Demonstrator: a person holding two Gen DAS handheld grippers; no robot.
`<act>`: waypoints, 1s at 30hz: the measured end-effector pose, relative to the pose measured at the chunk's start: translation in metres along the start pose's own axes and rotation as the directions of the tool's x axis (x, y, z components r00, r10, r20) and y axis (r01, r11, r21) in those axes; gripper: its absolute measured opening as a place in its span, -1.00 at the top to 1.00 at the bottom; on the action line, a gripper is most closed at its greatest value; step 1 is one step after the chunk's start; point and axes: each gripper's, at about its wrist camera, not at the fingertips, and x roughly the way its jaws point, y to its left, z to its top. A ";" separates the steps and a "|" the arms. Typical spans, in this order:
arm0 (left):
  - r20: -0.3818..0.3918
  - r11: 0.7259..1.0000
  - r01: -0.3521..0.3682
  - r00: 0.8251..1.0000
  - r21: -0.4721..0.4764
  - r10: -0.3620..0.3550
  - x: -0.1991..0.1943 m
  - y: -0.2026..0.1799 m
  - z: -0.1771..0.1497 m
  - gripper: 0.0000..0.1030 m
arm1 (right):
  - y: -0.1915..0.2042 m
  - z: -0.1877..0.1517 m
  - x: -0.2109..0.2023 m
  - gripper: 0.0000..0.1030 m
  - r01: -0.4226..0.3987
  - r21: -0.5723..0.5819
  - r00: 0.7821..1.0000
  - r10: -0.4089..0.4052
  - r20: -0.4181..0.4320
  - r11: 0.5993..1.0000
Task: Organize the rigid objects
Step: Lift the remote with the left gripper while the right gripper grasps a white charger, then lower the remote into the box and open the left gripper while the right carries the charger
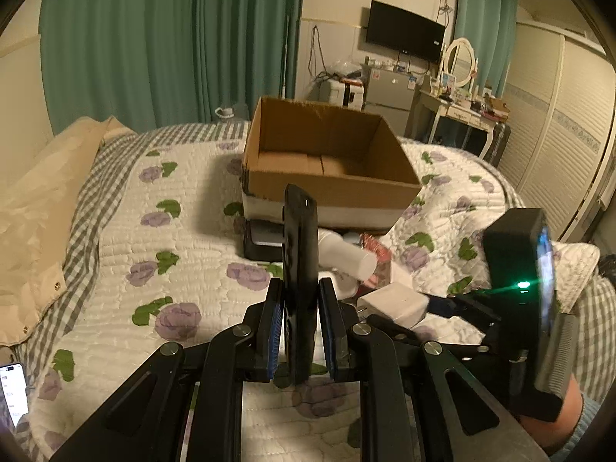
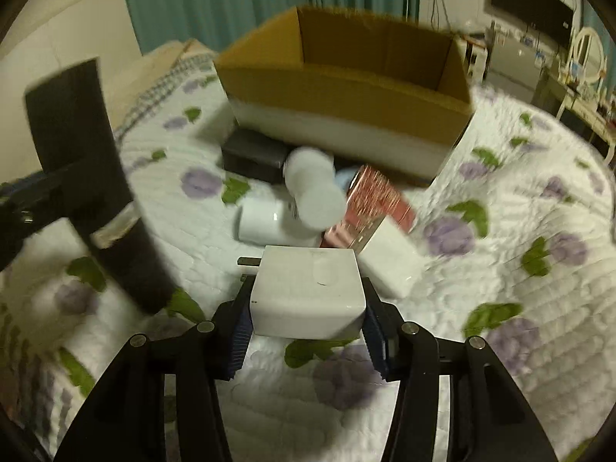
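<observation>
My left gripper point(image 1: 301, 308) is shut on a long black flat device point(image 1: 299, 254), held upright above the bed; it also shows at the left of the right wrist view point(image 2: 92, 177). My right gripper point(image 2: 306, 319) is shut on a white power adapter point(image 2: 308, 292), which also shows in the left wrist view point(image 1: 392, 302). An open, empty cardboard box point(image 1: 331, 161) sits on the bed ahead of both grippers point(image 2: 346, 92). In front of it lie white bottles point(image 2: 312, 184), a red-pink box point(image 2: 369, 208), a white box point(image 2: 389, 261) and a black case point(image 2: 254, 154).
The bed has a floral quilt point(image 1: 173, 261). A beige cover point(image 1: 42, 208) lies at its left, a phone point(image 1: 13, 392) at the lower left. Green curtains point(image 1: 154, 38), a dresser with mirror point(image 1: 458, 77) and a wardrobe point(image 1: 558, 123) stand beyond.
</observation>
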 end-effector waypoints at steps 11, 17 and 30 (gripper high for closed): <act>0.063 0.999 -0.012 0.998 0.033 0.010 -0.018 -0.015 0.041 0.65 | -0.012 0.071 -0.085 0.03 0.057 -0.066 0.972 -0.041 0.231 0.996; 0.110 0.999 -0.008 0.994 0.044 0.003 -0.009 -0.018 0.090 0.65 | -0.030 0.127 -0.106 0.03 0.090 -0.089 0.946 -0.057 0.319 0.992; 0.076 0.995 -0.034 0.997 0.097 0.026 0.077 -0.032 0.160 0.65 | -0.070 0.198 -0.043 0.03 0.077 -0.050 0.946 -0.057 0.318 0.996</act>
